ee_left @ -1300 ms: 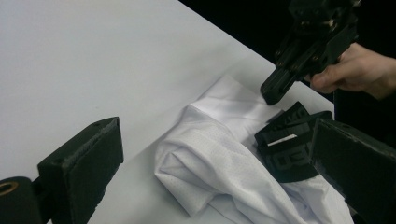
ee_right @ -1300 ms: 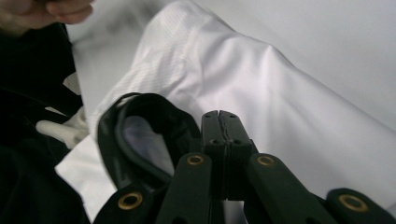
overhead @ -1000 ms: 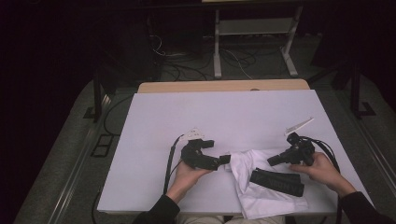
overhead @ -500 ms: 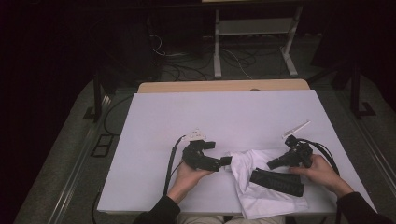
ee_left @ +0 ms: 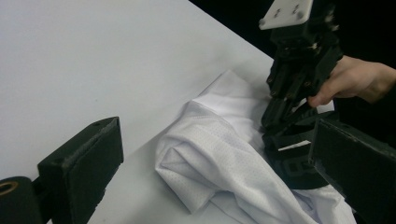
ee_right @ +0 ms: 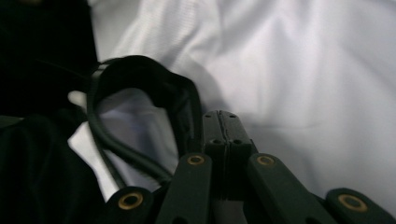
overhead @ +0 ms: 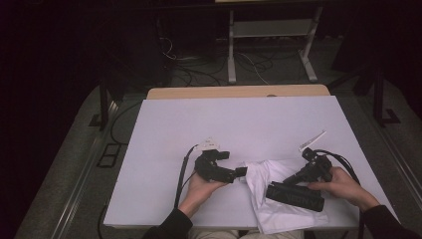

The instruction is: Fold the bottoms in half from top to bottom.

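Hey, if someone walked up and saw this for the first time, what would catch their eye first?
Probably the crumpled white garment at the near right of the white table, bright against the dark room. A black cylindrical object lies on it, beside the right gripper, whose jaws are shut over the cloth. The left gripper sits at the garment's left edge with its jaws open.

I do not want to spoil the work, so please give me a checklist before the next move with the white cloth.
1. Left tongs open: ok, jaws apart at the edge of the white cloth.
2. Left tongs pinching cloth: not ok, pads do not press it.
3. Right tongs shut: ok, jaws pressed together.
4. Right tongs holding something: cannot tell.
5. Black bundle resting on the cloth: ok.
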`<action>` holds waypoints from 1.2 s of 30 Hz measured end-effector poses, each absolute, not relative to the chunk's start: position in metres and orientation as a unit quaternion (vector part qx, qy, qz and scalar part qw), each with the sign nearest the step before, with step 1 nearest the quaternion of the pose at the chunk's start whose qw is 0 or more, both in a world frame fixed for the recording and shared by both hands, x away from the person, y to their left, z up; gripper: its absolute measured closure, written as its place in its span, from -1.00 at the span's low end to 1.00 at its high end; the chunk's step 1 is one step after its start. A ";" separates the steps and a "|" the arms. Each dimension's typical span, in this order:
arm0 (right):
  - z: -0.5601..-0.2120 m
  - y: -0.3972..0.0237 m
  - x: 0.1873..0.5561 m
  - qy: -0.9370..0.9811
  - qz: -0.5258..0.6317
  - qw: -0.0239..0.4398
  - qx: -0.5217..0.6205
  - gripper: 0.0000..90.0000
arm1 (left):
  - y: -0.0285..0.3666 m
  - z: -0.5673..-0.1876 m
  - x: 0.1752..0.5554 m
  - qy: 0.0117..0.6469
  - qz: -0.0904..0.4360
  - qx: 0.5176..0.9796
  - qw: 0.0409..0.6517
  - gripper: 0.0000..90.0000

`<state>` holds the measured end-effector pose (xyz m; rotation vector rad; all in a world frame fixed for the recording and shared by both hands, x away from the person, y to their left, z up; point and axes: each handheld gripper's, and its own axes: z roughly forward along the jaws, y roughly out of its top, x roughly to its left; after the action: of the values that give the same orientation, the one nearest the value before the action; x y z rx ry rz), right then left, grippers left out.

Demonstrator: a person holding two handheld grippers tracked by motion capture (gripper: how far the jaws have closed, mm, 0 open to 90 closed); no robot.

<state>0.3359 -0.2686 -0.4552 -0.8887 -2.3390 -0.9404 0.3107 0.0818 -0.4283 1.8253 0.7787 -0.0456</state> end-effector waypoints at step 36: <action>-0.441 -0.261 0.259 -0.873 -0.359 0.241 -0.226 0.94 | 0.078 -0.435 0.313 0.349 -0.037 0.769 0.535 -0.95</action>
<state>0.2592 -0.2605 -0.4409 -0.6180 -2.3891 -0.9815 0.3128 0.0785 -0.4346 1.8311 0.8316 -0.0889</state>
